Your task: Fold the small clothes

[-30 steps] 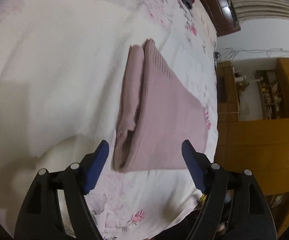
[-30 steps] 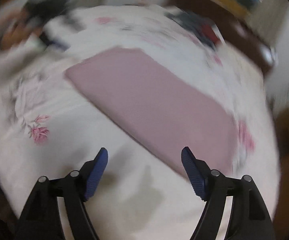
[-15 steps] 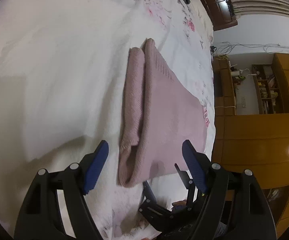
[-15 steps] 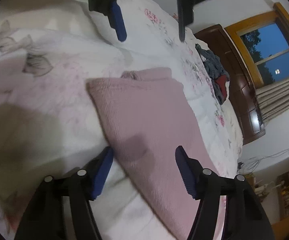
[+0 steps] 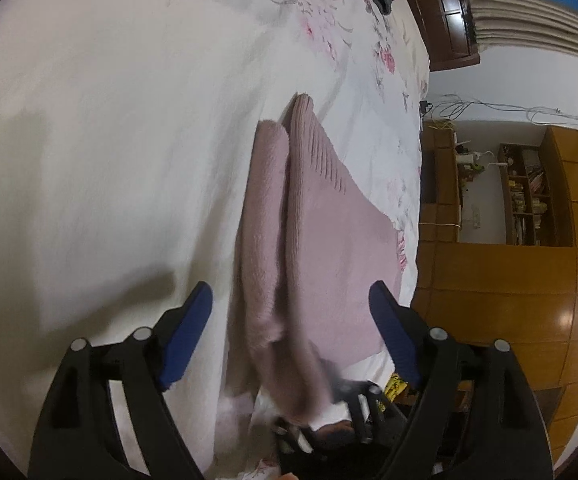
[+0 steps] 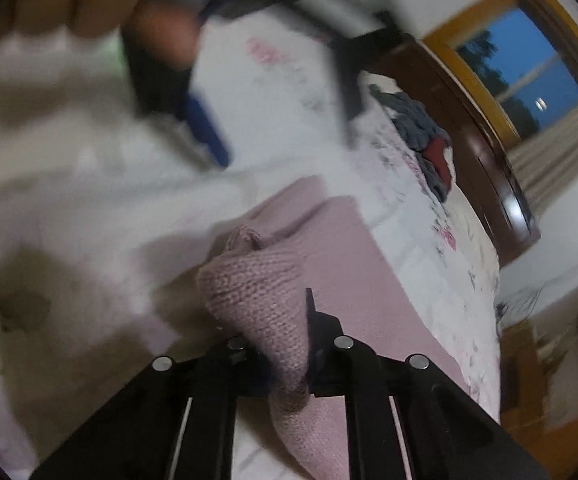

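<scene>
Pink knit (image 5: 321, 240) corner pinched by right tool (image 6: 281, 344); bedspread (image 5: 109, 140) bare leftward.

Bed (image 5: 109, 140): left half bare, open for passage. The sweater (image 5: 329, 240) occupies the right-centre. Right gripper (image 5: 341, 412) blocks the near edge, clamped on the sweater corner. Clothes pile (image 6: 429, 140) and headboard (image 5: 441, 12) obstruct the far end.

sweater (image 5: 329, 240): dusty pink, ribbed knit
bedsheet (image 5: 109, 140): white, pink floral print
gripper pads (image 5: 187, 334): blue
cabinets (image 5: 509, 292): orange-brown wood
</scene>
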A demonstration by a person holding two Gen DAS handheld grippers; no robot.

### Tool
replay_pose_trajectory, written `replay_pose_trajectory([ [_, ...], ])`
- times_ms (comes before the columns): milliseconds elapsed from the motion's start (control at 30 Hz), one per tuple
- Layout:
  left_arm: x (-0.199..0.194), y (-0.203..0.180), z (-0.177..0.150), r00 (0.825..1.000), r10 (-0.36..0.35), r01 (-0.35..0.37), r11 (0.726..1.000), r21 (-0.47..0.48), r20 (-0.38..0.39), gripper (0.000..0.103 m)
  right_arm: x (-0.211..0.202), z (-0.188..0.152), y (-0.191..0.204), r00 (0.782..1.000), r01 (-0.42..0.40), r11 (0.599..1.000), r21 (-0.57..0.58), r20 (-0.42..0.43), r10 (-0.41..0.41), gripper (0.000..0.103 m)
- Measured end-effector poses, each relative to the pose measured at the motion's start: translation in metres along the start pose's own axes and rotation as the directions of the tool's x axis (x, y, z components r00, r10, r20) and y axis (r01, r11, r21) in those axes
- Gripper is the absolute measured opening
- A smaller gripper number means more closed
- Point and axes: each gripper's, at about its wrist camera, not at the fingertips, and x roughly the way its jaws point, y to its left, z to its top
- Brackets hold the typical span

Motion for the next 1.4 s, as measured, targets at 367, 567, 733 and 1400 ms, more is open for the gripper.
replay_pose_trajectory([
  [367, 0.080, -0.033, 0.051, 0.987, 0.109, -0.107, 0.994, 0.027, -0.121, 0.079, -0.023, -0.004, -0.032, 0.999, -0.030, 0.994, 0.109, 0.038, 0.026, 0.011],
  [567, 0.104, -0.053, 0.069, 0.955, 0.255, -0.248, 0.967, 0.064, -0.152, 0.028, -0.033, -0.007, -0.043, 0.998, -0.049, 0.983, 0.175, 0.050, 0.041, 0.011],
  [733, 0.098, -0.096, 0.069, 0.948, 0.299, -0.283, 0.949, 0.139, -0.113, 0.024, -0.043, -0.006, -0.066, 0.997, -0.064, 0.961, 0.270, 0.065, 0.048, 0.010],
  [1400, 0.108, -0.240, 0.047, 0.917, 0.397, -0.360, 0.865, 0.349, -0.037, 0.024, -0.099, -0.019, -0.139, 0.994, -0.070, 0.868, 0.491, 0.112, 0.017, 0.011],
])
